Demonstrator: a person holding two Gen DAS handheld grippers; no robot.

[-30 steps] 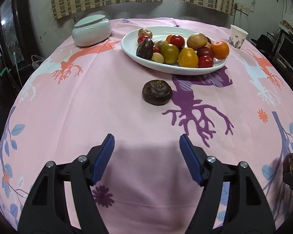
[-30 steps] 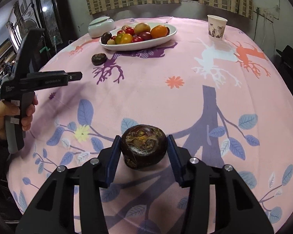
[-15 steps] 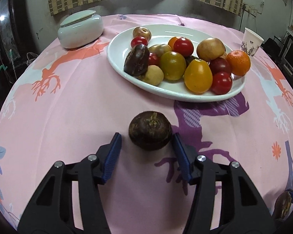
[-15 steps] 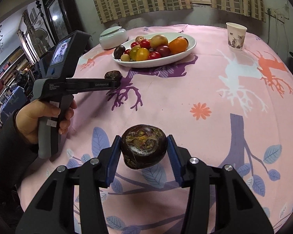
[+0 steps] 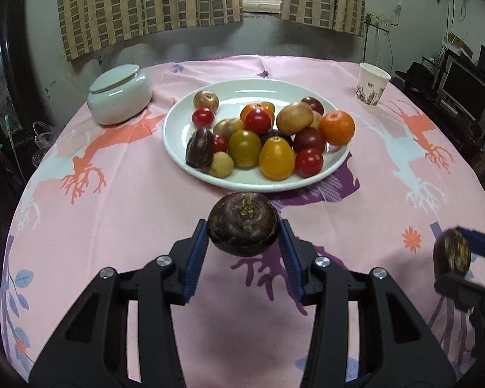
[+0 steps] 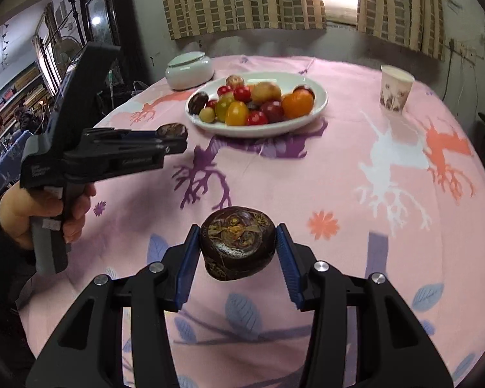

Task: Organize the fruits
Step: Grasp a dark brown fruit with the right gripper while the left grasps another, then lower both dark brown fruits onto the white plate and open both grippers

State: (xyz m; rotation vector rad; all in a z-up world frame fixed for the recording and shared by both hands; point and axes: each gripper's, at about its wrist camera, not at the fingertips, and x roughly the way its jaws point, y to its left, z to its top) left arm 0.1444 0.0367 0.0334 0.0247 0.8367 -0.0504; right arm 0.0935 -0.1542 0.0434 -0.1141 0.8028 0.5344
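Since the earlier frame the left gripper (image 5: 244, 245) has just closed on the dark fruit (image 5: 243, 224) at frame centre, the right gripper (image 6: 237, 249) clamps another (image 6: 237, 242); neither yet on the plate (image 5: 177, 123) above.

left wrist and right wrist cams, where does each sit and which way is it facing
Left wrist: on the left gripper, looking along its fingers at a dark fruit they clamp, the white plate beyond.
Right wrist: on the right gripper, facing its own dark fruit; a hand holds the left gripper.
Shared: plate, paper cup, lidded jar, pink tablecloth.
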